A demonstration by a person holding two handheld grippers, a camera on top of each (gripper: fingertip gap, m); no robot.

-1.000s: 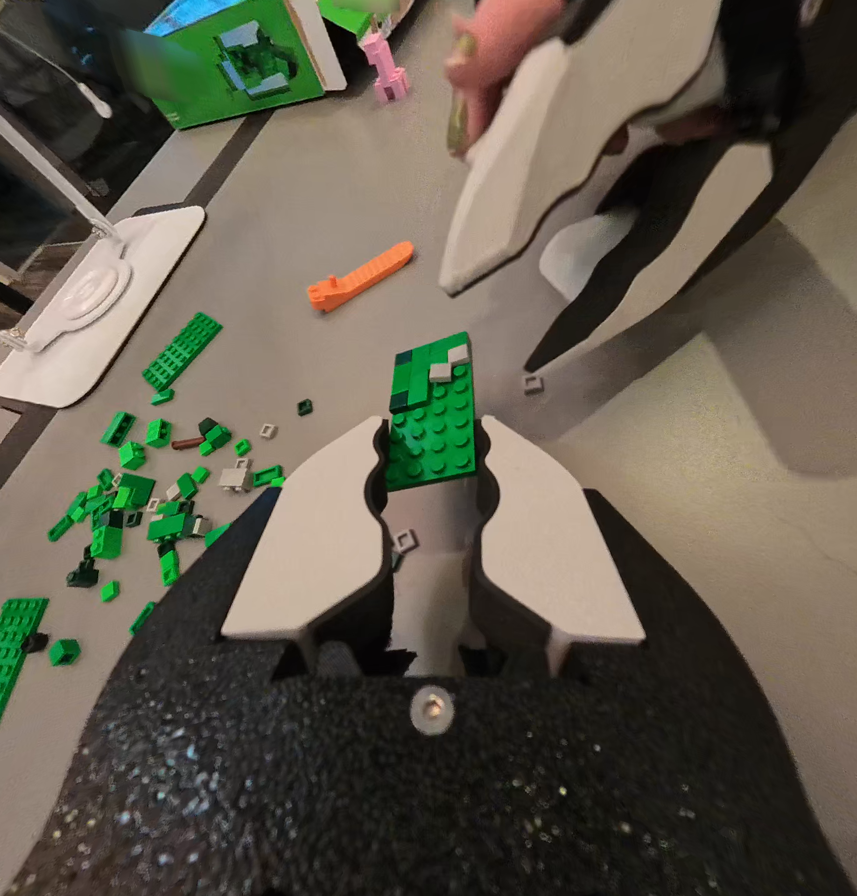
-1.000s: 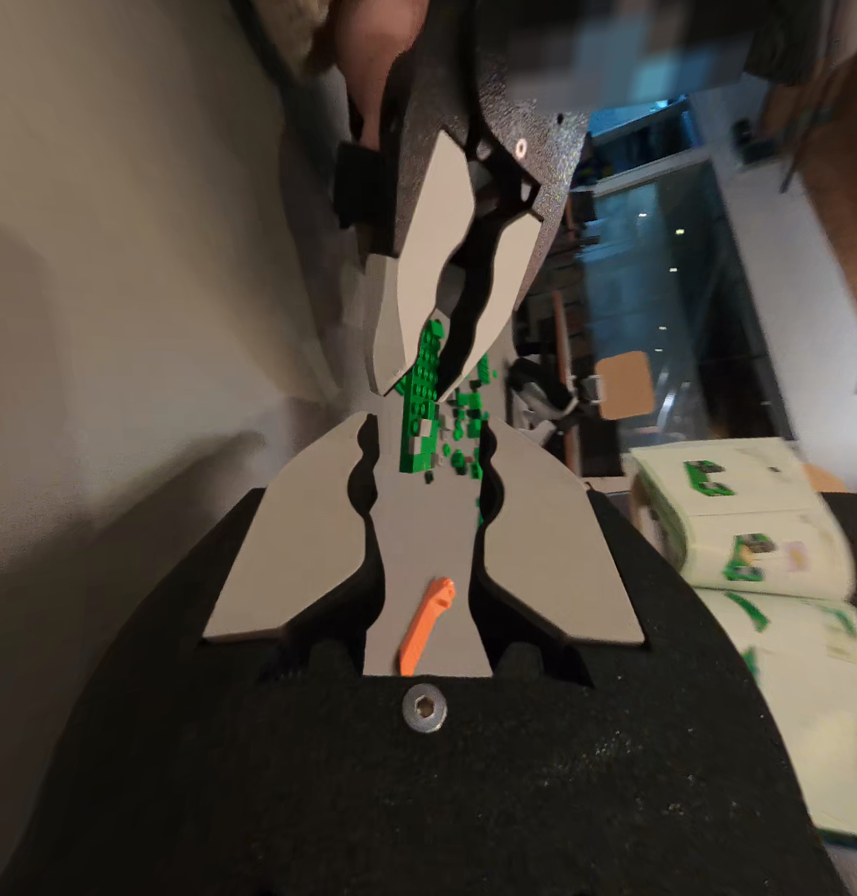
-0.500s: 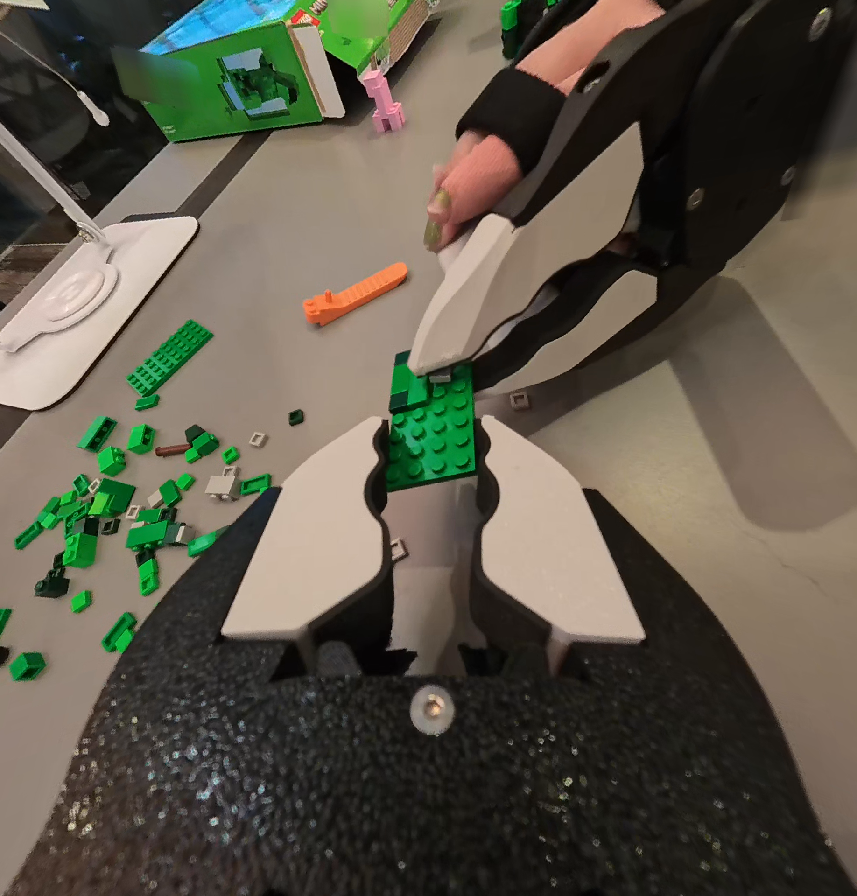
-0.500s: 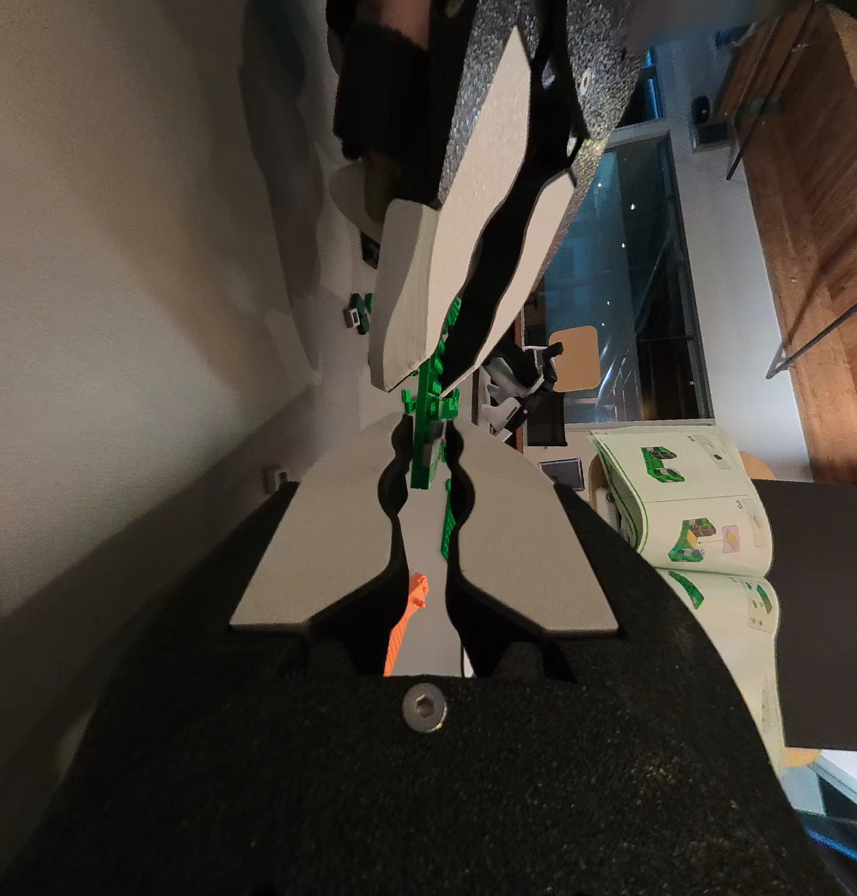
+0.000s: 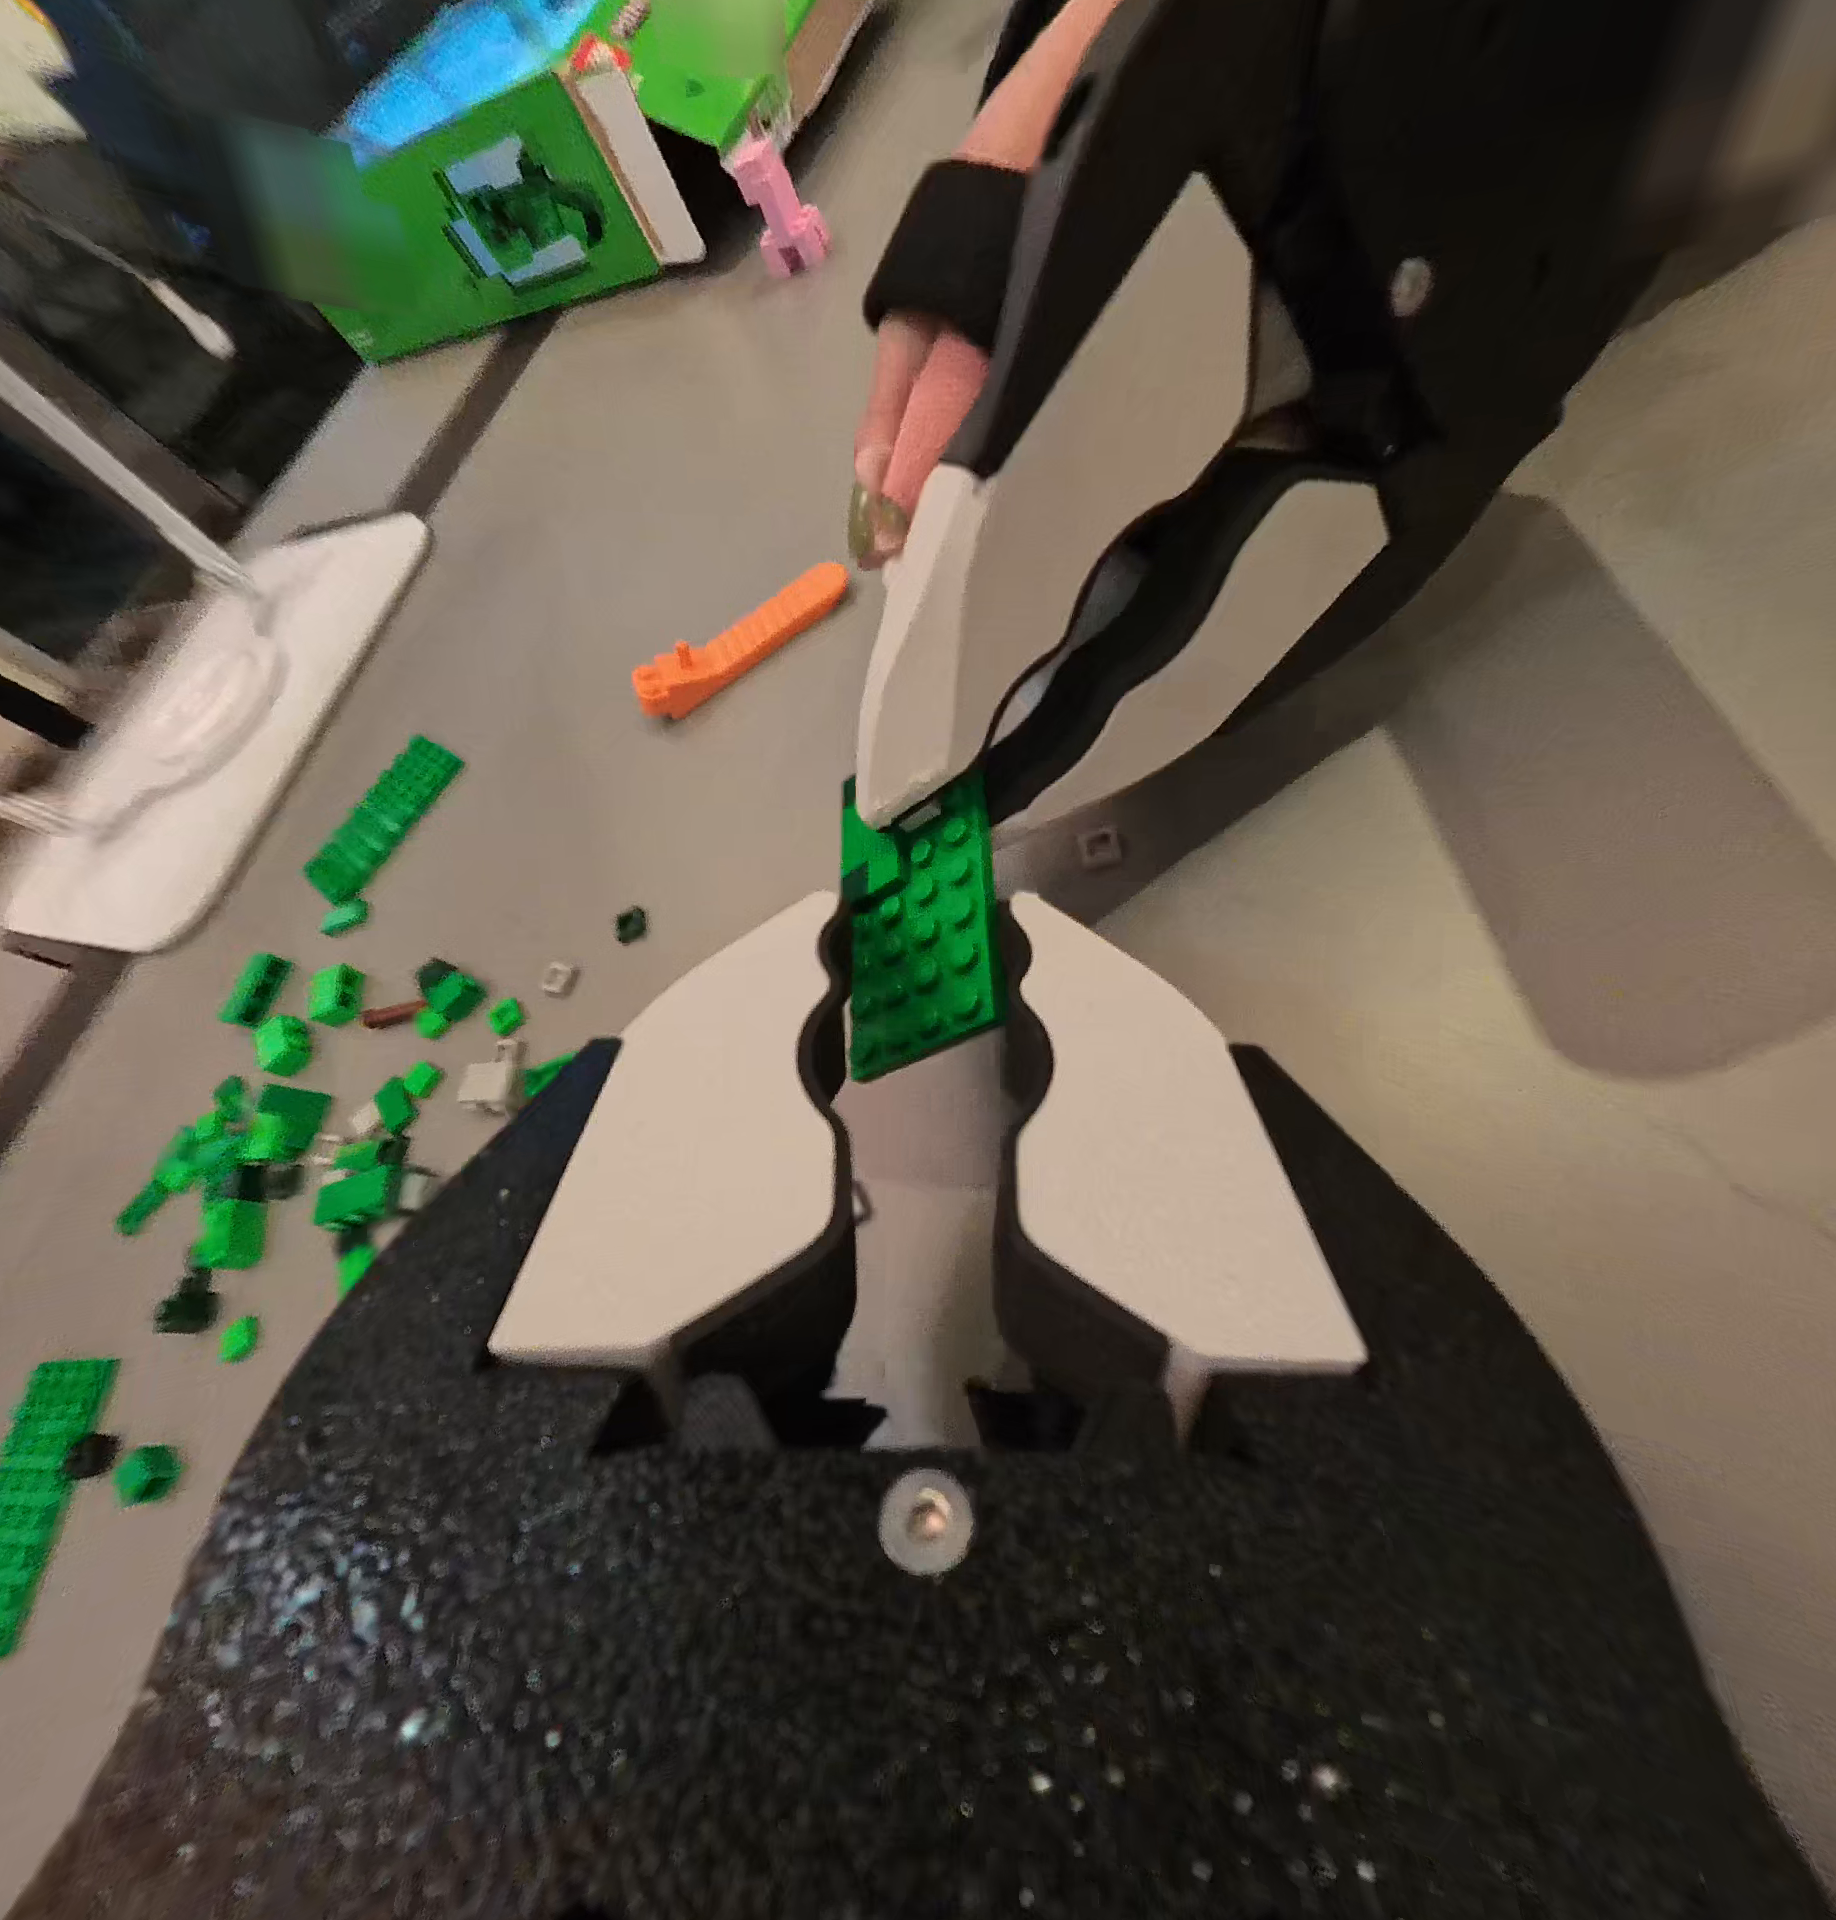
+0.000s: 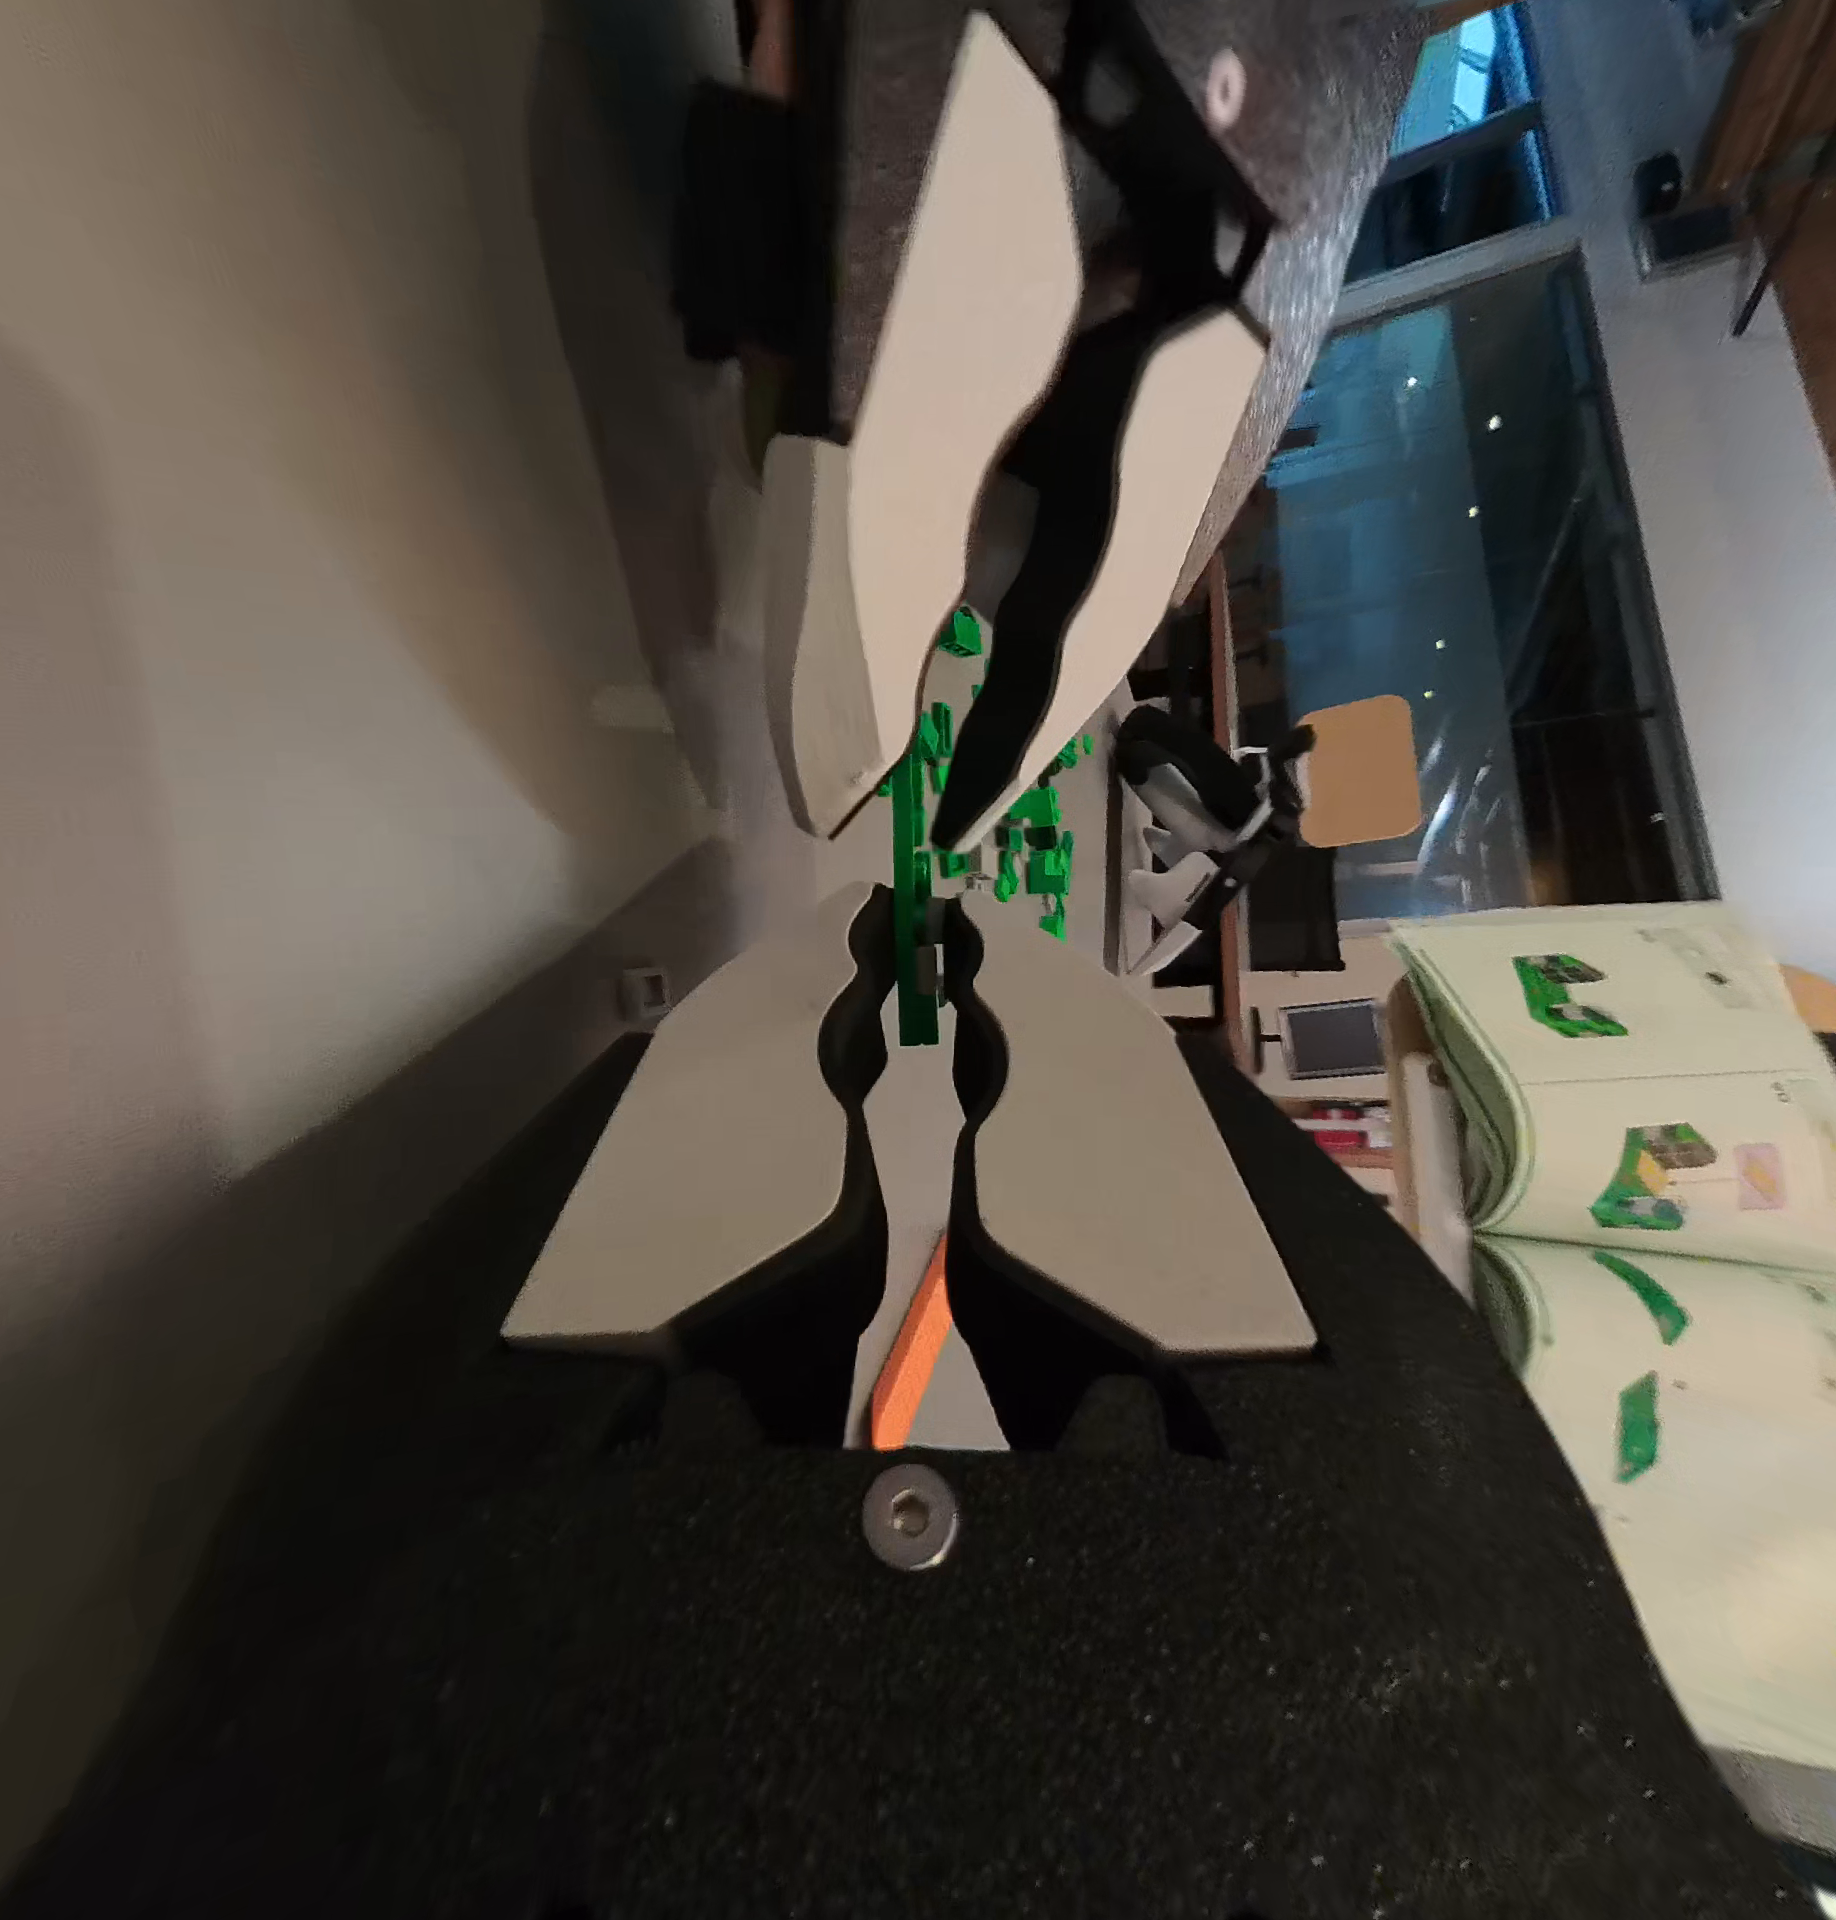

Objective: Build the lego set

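A green studded plate [image 5: 924, 966] with dark green and grey tiles at its far end sits between the fingertips of my left gripper [image 5: 922, 914], which is shut on its long edges. My right gripper [image 5: 940, 805] reaches in from the upper right and pinches the plate's far end, over the grey tile. In the right wrist view the plate [image 6: 914, 977] shows edge-on between the tips of my right gripper [image 6: 914, 909], with my left gripper [image 6: 888, 831] opposite. The plate is tilted to one side above the grey table [image 5: 1413, 1143].
Left of the left gripper lie several loose green pieces [image 5: 301, 1122] and two long green plates [image 5: 384, 821]. An orange brick separator [image 5: 737, 644], a small grey tile [image 5: 1099, 847], a green box [image 5: 498, 229], a pink figure [image 5: 784, 213] and a white stand base [image 5: 218, 707] lie farther off. An open instruction booklet [image 6: 1641, 1143] lies at right. Both grippers' tips are close together, under 4 cm apart.
My right gripper came down from above and closed on the plate's far end. The plate, flat a second ago, is now tilted. My left gripper keeps its hold.
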